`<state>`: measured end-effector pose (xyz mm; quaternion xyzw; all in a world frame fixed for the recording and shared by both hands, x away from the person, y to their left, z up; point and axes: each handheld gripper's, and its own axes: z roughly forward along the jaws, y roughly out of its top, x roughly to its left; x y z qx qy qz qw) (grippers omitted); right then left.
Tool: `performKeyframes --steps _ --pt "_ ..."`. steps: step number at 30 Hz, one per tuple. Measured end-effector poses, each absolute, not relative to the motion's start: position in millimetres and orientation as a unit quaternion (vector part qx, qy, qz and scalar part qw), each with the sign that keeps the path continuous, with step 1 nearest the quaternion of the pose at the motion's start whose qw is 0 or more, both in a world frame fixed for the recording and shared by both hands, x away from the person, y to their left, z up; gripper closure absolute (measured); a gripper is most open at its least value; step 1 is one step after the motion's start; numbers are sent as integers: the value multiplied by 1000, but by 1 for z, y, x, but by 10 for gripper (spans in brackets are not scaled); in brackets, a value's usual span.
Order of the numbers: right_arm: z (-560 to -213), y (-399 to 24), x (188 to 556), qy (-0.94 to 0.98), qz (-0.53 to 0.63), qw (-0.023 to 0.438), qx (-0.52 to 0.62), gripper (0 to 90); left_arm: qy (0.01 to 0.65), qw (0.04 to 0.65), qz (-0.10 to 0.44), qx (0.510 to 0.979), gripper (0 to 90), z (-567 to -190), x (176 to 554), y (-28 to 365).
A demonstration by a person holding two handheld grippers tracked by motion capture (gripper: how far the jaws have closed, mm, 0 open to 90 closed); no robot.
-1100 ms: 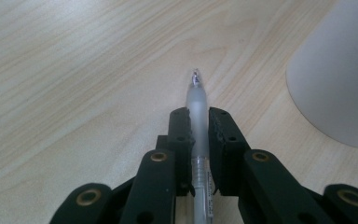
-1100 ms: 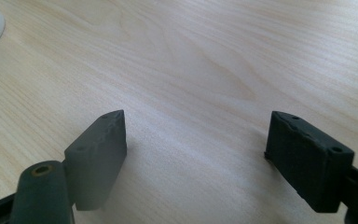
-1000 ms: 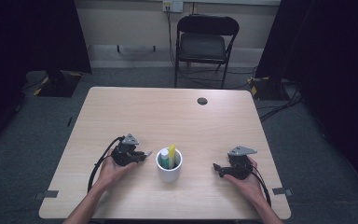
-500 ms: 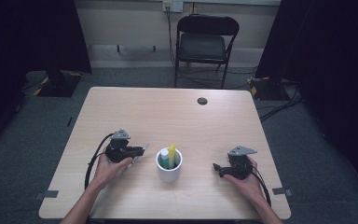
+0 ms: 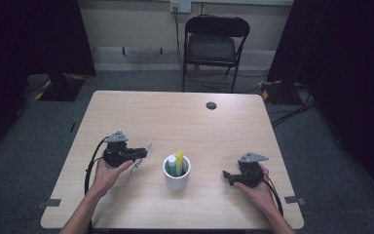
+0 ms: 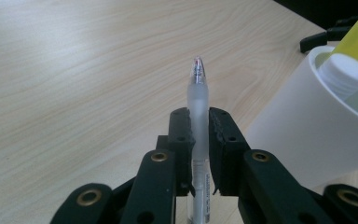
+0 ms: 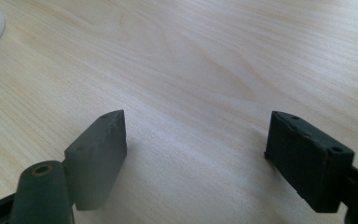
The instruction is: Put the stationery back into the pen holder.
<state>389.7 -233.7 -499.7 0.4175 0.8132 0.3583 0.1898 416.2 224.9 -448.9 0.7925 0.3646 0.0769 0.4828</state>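
Note:
A frosted clear pen point(image 6: 198, 93) is clamped between the jaws of my left gripper point(image 6: 199, 126), tip pointing away past the fingertips. In the high view my left gripper point(image 5: 143, 154) hovers left of a white cup point(image 5: 177, 181), with the pen point(image 5: 137, 165) slanting down from it. The cup point(image 6: 307, 135) holds a yellow marker point(image 5: 179, 160) and a white-capped item point(image 6: 346, 74). My right gripper point(image 5: 229, 176) rests low to the right of the cup, its jaws point(image 7: 196, 154) wide apart over bare wood.
The wooden table point(image 5: 175, 117) has a small black round piece point(image 5: 211, 105) near its far edge. A black folding chair point(image 5: 215, 44) stands beyond the table. Cables lie on the floor at the right.
My left hand has drawn back to the left, away from the cup, and risen a little with the pen in its jaws. The right hand has stayed still.

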Motion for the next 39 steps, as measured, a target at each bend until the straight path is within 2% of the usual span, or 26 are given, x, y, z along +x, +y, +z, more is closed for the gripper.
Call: performKeyframes --steps 20,39 --pt "-500 -234 390 813 358 190 417 198 340 550 78 759 802 -421 406 226" --pt "-500 -234 390 814 359 189 416 198 321 575 84 747 802 -405 399 220"
